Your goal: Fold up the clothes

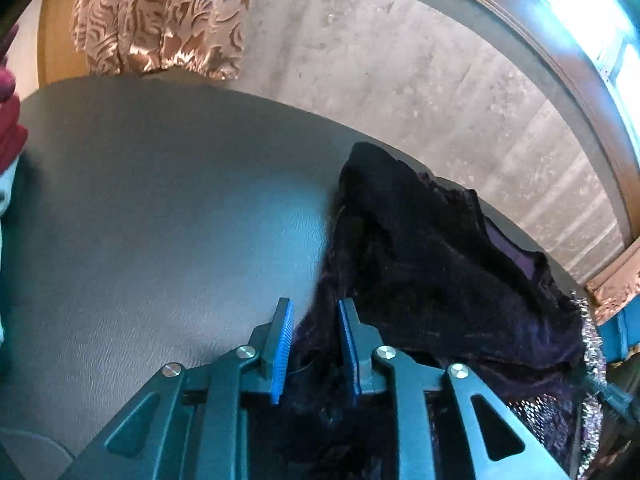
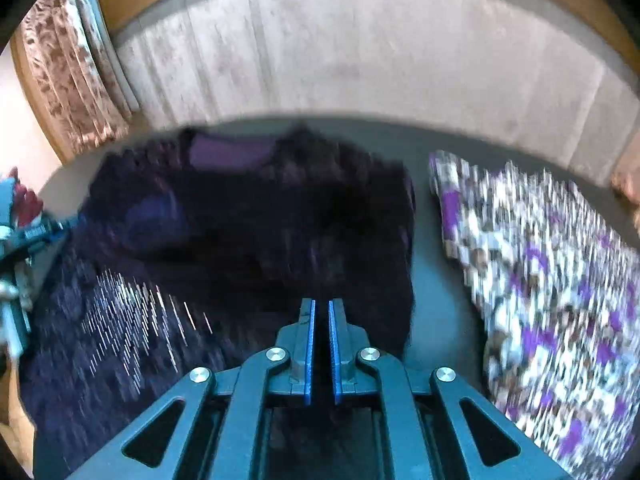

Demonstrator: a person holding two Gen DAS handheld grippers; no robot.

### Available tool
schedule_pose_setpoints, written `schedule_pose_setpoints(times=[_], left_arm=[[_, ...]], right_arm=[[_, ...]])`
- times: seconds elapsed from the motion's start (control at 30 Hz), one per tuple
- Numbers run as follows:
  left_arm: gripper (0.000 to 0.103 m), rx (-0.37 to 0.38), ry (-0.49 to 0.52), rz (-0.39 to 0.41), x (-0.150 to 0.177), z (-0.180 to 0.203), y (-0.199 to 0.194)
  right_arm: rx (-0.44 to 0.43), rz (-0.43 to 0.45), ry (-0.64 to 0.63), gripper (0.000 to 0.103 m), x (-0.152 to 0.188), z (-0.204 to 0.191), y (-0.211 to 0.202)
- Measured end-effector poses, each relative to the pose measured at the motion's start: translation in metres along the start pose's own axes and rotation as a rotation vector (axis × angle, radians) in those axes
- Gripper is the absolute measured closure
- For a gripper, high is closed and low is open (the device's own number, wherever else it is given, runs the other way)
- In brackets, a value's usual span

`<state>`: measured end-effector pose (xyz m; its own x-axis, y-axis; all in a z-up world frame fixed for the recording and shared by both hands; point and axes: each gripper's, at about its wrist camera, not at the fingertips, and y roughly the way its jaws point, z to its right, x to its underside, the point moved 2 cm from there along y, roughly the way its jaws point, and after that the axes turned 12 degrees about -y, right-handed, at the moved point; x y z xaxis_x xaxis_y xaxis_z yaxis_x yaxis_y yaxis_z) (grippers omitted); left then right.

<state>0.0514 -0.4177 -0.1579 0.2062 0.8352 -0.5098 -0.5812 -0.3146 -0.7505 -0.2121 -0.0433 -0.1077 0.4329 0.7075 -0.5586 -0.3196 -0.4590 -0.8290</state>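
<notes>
Two views frame our work. From the left wrist, our left gripper (image 1: 316,312) stands with a moderate gap between its blue pads, and the dark purple velvet garment with sequin trim (image 1: 432,264) runs between them; whether they pinch it we cannot tell. The garment lies heaped toward the far edge of the grey textured table (image 1: 152,208). Left of the garment the table is bare, up to a red cloth (image 1: 10,128) at the rim. Beyond it rise a pale panelled wall (image 1: 380,60) and a patterned beige curtain (image 1: 160,16).

From the right wrist, blurred, our right gripper (image 2: 322,308) has its pads narrowed over the garment's (image 2: 248,232) near hem; grip uncertain. Right of the garment, across a strip of bare table (image 2: 440,312), lies a white-and-purple printed cloth (image 2: 552,280).
</notes>
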Motion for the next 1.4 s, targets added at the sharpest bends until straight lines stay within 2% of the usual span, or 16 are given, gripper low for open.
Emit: schedule_pose_setpoints(times=[0.1, 0.2, 0.3, 0.43, 0.5, 0.63, 0.7, 0.83, 0.9, 1.03, 1.13, 1.3, 1.4], left_arm=[[0.075, 0.016, 0.019, 0.024, 0.0, 0.006, -0.009], [0.072, 0.032, 0.039, 0.048, -0.001, 0.012, -0.018], [0.068, 0.043, 0.075, 0.042, 0.002, 0.026, -0.014], [0.066, 0.015, 0.11, 0.005, 0.009, 0.034, 0.008], [0.066, -0.011, 0.116, -0.012, 0.014, 0.031, 0.023], [0.063, -0.01, 0.141, 0.023, 0.018, 0.03, 0.025], [0.063, 0.001, 0.135, 0.027, 0.021, 0.028, 0.023], [0.063, 0.045, 0.101, 0.026, 0.021, 0.022, 0.02], [0.063, 0.055, 0.093, 0.026, 0.021, 0.022, 0.019], [0.063, 0.055, 0.092, 0.029, 0.022, 0.023, 0.018], [0.063, 0.054, 0.094, 0.03, 0.022, 0.023, 0.018], [0.063, 0.057, 0.092, 0.032, 0.022, 0.023, 0.018], [0.063, 0.063, 0.087, 0.032, 0.022, 0.022, 0.018]], right_arm=[[-0.027, 0.03, 0.086, 0.082, 0.01, 0.011, -0.007], [-0.062, 0.124, 0.164, 0.071, -0.006, 0.021, -0.014], [-0.112, 0.201, 0.227, 0.068, -0.031, 0.026, -0.008], [-0.208, 0.197, 0.355, 0.065, -0.056, 0.042, 0.029], [-0.25, 0.158, 0.417, 0.057, -0.059, 0.048, 0.048], [-0.352, 0.166, 0.459, 0.057, -0.058, 0.049, 0.062], [-0.416, 0.198, 0.458, 0.076, -0.056, 0.047, 0.052], [-0.524, 0.271, 0.482, 0.078, -0.037, 0.045, 0.018], [-0.521, 0.277, 0.489, 0.078, -0.027, 0.047, 0.008], [-0.393, 0.221, 0.51, 0.078, -0.003, 0.059, 0.003], [-0.352, 0.212, 0.48, 0.078, 0.0, 0.06, -0.001], [-0.336, 0.226, 0.373, 0.063, -0.025, 0.043, 0.004], [-0.238, 0.117, 0.212, 0.063, -0.043, 0.022, 0.027]])
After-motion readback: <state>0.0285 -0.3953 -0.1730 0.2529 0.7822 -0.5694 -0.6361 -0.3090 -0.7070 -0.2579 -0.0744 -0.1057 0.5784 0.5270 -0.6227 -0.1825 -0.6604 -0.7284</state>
